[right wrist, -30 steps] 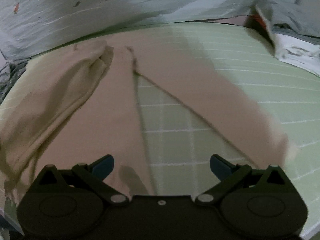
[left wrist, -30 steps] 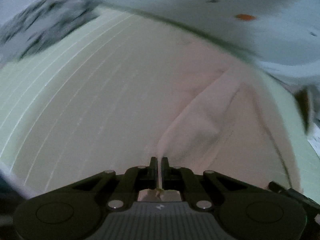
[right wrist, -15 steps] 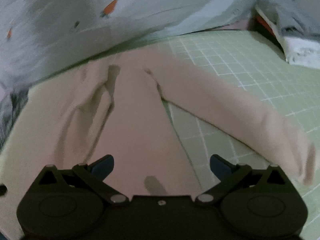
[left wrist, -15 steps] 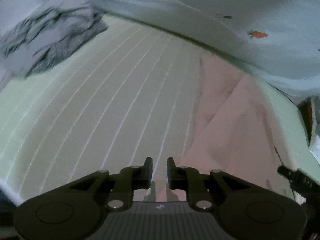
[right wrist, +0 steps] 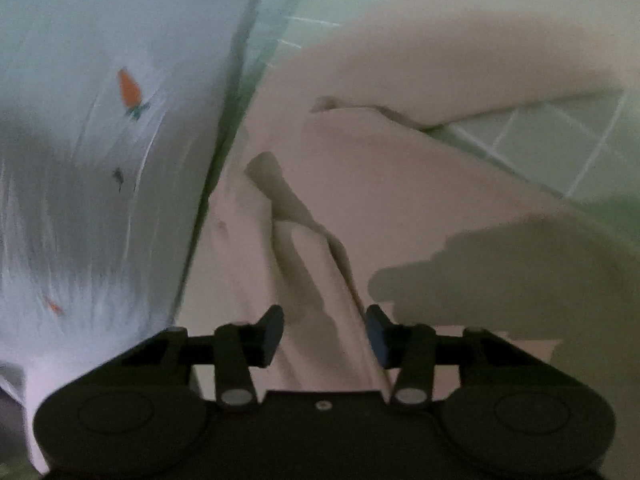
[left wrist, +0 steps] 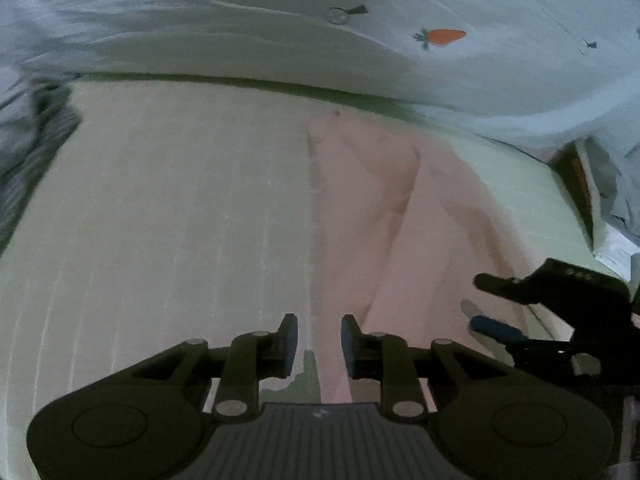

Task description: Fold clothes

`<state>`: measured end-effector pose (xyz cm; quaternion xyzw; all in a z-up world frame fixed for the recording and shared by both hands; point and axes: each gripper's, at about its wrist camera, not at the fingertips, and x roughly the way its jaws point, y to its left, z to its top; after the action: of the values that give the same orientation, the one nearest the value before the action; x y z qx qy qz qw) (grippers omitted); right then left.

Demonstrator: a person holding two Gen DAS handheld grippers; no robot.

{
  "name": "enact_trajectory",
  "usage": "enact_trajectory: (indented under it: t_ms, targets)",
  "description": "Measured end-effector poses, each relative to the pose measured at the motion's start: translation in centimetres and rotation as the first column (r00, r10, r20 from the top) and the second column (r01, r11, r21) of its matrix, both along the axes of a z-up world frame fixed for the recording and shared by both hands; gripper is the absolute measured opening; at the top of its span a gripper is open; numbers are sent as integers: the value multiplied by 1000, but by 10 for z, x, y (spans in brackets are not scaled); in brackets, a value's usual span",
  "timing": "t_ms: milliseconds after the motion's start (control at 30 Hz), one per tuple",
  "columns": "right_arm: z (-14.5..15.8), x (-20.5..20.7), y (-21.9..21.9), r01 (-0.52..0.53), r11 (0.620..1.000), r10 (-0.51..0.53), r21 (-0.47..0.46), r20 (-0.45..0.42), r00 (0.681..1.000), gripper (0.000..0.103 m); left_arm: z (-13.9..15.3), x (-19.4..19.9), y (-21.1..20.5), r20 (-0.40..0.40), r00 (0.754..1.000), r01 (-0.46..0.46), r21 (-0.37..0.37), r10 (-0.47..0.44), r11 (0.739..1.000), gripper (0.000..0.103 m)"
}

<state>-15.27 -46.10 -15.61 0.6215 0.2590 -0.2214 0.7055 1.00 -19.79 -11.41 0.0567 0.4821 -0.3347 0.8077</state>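
A pale pink garment (left wrist: 380,220) lies spread on a green grid mat (left wrist: 180,200). My left gripper (left wrist: 314,340) hovers over the garment's straight left edge. Its jaws are opening and nothing is pinched between them. At the right of the left wrist view, my right gripper (left wrist: 478,302) reaches over the same garment. In the right wrist view a raised fold of the garment (right wrist: 320,272) runs between the fingers of my right gripper (right wrist: 325,332). Those jaws are closing, and the pads stand clear of the cloth. A second part of the garment (right wrist: 440,60) stretches toward the upper right.
Pale bedding with carrot prints (left wrist: 280,20) bounds the mat's far side and fills the left of the right wrist view (right wrist: 100,140). A grey patterned cloth (left wrist: 24,152) lies at the far left. Light fabric (left wrist: 616,248) is piled at the right edge.
My left gripper let go of the pink cloth, parted its jaws and shifted along the garment's edge. My right gripper rolled, moved over the raised fold and narrowed its jaws.
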Motion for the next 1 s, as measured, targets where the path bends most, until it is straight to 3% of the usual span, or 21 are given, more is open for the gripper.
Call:
enact_trajectory:
  t_ms: [33,200,367,467,533,667,733,800,867,1000]
  targets:
    - [-4,4,-3,15,1000,-15,20,4,1000,47,-1,6,-9,-1,1000,16,-2,-16,1000,26]
    - [-3,27,-17,-29,998,26,-50,-42,999,45,-12,35,-48,-51,996,70,-23,-71,997,31]
    - [4,52,-21,-130,987,122,-97,-81,989,43,-17,54,-79,-107,987,111,-108,-123,988,41]
    - [8,64,-18,-201,967,180,-157,-134,974,25,-20,66,-100,-128,980,129,-161,-150,978,45]
    - [8,66,-18,-209,963,187,-167,-140,972,6,-25,74,-112,-154,975,136,-175,-164,975,45]
    - [7,61,-20,-190,969,177,-156,-94,980,5,-32,81,-133,-181,964,157,-194,-193,968,43]
    - [3,56,-23,-160,980,153,-121,-63,986,5,-35,83,-139,-191,963,153,-200,-192,968,35]
    - [0,48,-28,-118,990,116,-79,-37,993,5,-39,87,-141,-200,963,140,-206,-182,968,12]
    - [-2,41,-31,-92,994,91,-63,-24,996,5,-42,89,-140,-208,963,125,-217,-171,968,1]
    - [1,30,-33,-56,996,56,-76,-5,998,4,-41,98,-134,-160,983,54,-232,-93,971,1]
